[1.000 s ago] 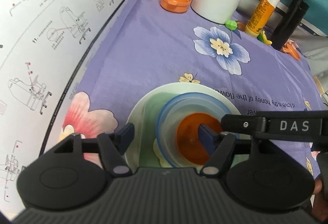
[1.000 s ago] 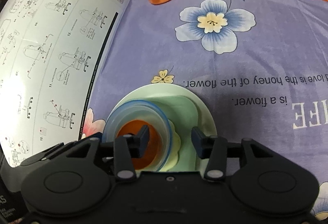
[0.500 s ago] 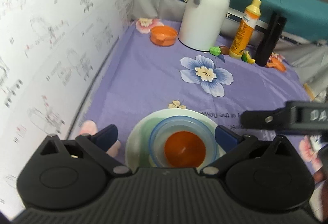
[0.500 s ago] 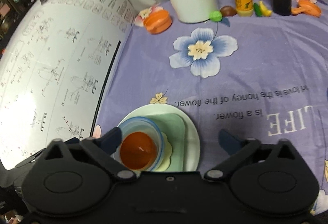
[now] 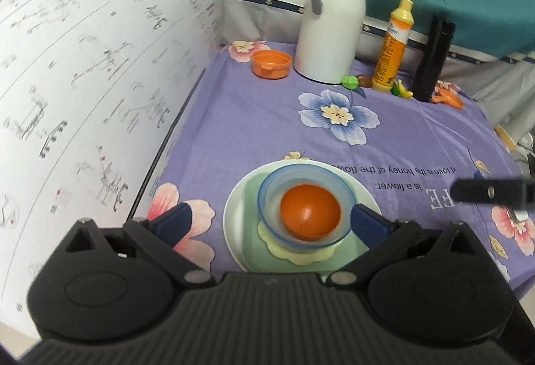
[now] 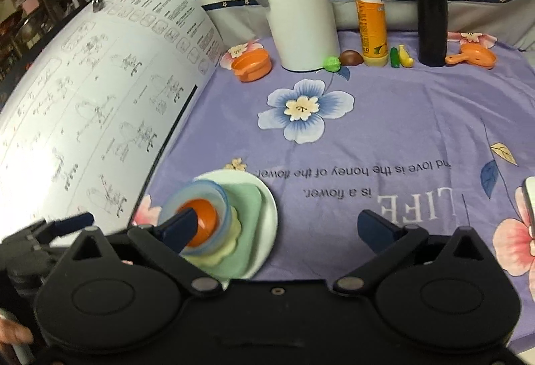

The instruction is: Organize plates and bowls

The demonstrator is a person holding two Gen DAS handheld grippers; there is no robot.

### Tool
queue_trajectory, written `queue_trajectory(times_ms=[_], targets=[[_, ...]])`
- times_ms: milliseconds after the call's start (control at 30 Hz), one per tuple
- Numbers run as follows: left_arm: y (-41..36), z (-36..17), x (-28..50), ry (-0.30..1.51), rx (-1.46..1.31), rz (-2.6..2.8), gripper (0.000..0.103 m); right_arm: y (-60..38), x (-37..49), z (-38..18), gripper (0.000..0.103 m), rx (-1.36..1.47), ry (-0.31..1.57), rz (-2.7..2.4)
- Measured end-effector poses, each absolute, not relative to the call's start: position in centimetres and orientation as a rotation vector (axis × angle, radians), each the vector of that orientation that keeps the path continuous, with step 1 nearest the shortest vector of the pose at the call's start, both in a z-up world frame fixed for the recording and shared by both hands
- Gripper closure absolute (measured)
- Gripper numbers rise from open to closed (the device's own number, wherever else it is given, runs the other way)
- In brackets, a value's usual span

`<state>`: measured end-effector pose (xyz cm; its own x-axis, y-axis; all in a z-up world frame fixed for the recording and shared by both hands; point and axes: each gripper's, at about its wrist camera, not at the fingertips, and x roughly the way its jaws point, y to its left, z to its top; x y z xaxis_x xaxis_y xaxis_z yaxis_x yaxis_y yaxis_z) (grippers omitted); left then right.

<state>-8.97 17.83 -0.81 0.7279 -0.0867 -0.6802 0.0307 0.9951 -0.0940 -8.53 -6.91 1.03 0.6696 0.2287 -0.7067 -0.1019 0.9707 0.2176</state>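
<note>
In the left wrist view the white thermos jug (image 5: 329,30) is smeared by blur at its lid and handle, and the near rim of the white plate (image 5: 234,224) is hidden behind the gripper body. In the right wrist view one blue fingertip (image 6: 179,228) covers part of the orange bowl (image 6: 204,219). A pale object (image 6: 530,201), possibly a phone, is cut off by the right edge. The bottle's (image 6: 369,7) label print is too small to read.

White jug (image 6: 297,14), yellow bottle (image 6: 369,10), black flask (image 6: 431,10).
</note>
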Motion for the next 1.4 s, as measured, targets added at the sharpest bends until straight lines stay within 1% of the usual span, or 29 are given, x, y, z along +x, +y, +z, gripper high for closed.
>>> queue_trajectory(times_ms=[300,567,767,1400], targets=[[18.9,-2.6,-9.7,0.764,-0.107,-0.01,0.0,-6.0,-9.9,-0.8,0.0,0.067,0.858,0.181],[18.9,-4.0,-9.2,0.798,-0.094,0.003,0.0,-5.6,-9.8,-1.6,0.0,0.04,0.882,0.169],[19.1,-4.8,-8.7,0.825,-0.091,0.011,0.0,-4.6,-10.0,-2.0,0.0,-0.044,0.866,0.164],[18.6,-6.1,-7.8,0.86,-0.039,0.003,0.0,-4.3,-8.7,-3.5,0.0,-0.052,0.928,0.161]])
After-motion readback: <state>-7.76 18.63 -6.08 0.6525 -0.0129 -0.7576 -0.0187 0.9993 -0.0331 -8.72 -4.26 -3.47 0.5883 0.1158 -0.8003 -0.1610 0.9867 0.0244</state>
